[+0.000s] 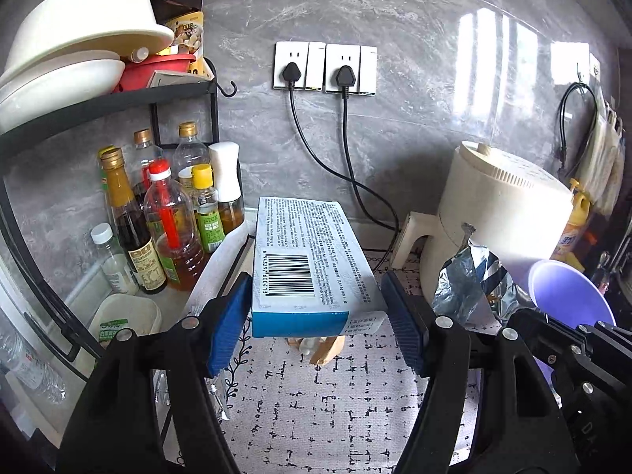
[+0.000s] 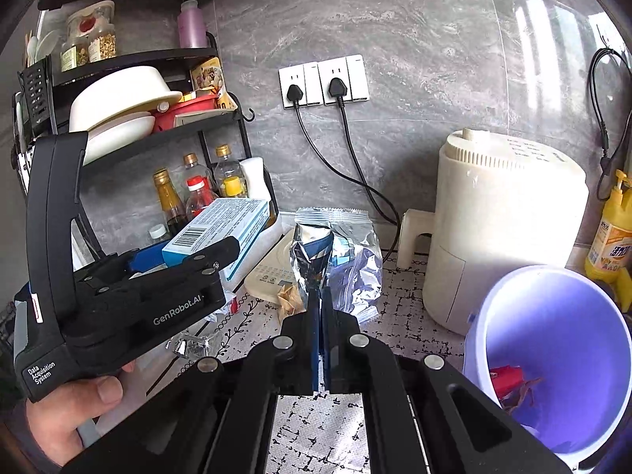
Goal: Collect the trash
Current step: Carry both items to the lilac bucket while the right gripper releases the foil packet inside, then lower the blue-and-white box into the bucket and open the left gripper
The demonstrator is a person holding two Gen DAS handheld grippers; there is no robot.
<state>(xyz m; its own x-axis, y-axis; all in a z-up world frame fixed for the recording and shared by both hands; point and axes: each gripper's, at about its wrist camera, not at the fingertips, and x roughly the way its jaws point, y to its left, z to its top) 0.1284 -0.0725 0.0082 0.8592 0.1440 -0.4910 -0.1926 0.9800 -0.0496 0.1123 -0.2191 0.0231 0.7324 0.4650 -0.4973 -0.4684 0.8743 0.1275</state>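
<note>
Fryer [image 2: 501, 229] stands cream on our counter, right of centre | purple bin [image 2: 553, 359] tilts beside it, red scraps inside | our left gripper [image 1: 316, 308] lifts the box [image 1: 312, 264], pads clamping its sides | our right gripper [image 2: 320, 316] pinches the foil bag [image 2: 339, 264], jaws clenched.

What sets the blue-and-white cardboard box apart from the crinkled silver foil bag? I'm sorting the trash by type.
The blue-and-white cardboard box is rigid, flat-sided and printed with text and a barcode; the crinkled silver foil bag is soft, creased and shiny. The box sits between the fingers of the left gripper, lifted off the patterned mat; the bag is pinched at its lower edge by the right gripper. Both are packaging, and neither is yet in the purple bin.
</note>
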